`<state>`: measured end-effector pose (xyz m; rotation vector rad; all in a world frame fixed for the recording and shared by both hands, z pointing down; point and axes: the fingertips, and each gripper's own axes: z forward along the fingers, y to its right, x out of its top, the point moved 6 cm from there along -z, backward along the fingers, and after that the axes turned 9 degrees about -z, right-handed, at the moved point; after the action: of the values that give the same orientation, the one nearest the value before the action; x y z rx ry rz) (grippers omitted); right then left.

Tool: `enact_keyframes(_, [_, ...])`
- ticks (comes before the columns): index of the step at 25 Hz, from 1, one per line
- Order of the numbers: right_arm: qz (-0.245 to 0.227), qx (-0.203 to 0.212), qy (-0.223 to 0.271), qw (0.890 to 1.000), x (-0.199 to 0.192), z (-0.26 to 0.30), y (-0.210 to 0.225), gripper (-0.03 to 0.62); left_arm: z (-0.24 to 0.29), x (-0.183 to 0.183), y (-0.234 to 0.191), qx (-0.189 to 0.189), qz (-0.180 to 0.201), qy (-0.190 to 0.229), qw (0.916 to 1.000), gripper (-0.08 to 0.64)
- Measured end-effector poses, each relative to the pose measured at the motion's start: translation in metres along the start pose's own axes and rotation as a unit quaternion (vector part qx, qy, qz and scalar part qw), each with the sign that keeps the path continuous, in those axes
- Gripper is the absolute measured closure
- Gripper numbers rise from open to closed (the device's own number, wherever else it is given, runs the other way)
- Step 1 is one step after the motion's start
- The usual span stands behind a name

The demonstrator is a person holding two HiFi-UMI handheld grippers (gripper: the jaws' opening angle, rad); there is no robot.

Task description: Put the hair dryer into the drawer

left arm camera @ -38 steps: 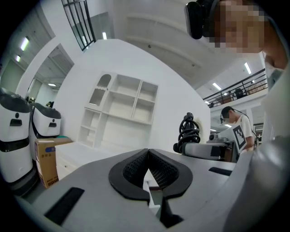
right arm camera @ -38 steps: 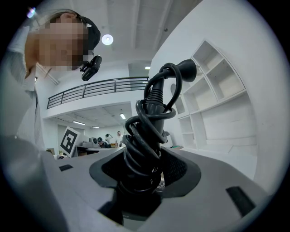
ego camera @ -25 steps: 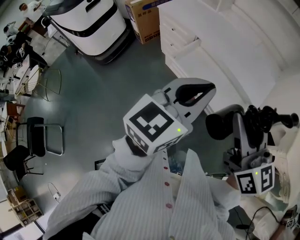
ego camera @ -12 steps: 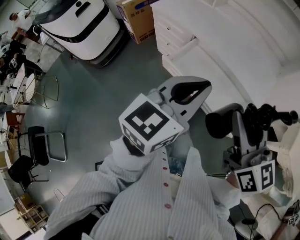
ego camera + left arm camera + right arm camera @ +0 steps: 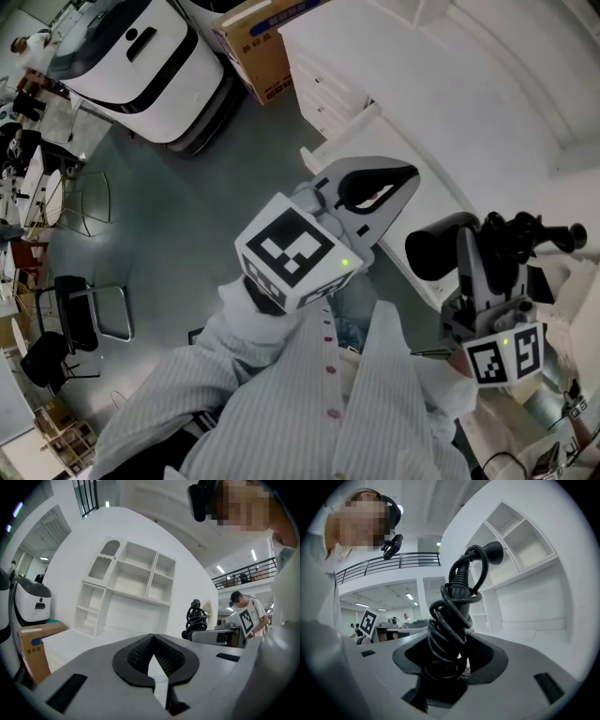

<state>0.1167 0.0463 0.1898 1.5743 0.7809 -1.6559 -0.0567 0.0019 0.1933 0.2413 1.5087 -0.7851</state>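
My shirt [image 5: 281, 412], at six o'clock, is white with fine stripes and small red buttons [image 5: 331, 367]. My left gripper [image 5: 403, 178] and right gripper [image 5: 450, 651] are grey, with black ribbed pads [image 5: 136, 656] and black-and-white marker cubes [image 5: 298, 251].

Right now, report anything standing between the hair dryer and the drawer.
Nothing visibly blocks it. The right gripper holds the hair dryer short of the pulled-out drawer; only the shut, empty left gripper hangs near that path.
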Motion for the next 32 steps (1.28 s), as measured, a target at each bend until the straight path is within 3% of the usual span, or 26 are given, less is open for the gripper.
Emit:
enact_keyframes(2, [-0.005,-0.004,-0.008,1.0,0.037,0.023,0.021,0.379,0.021,0.04,-0.011,-0.005,-0.004,0.0,1.0,0.549])
enact_keyframes(5, [-0.006,-0.009,-0.014,1.0,0.05,0.047,0.048,0.379,0.052,0.062,-0.027,-0.013,-0.003,-0.004,0.9999,0.549])
enact_keyframes(32, [-0.031,-0.067,-0.053,0.996,0.051,0.079,0.118,0.379,0.153,0.083,-0.062,-0.091,0.009,-0.038,0.9951,0.549])
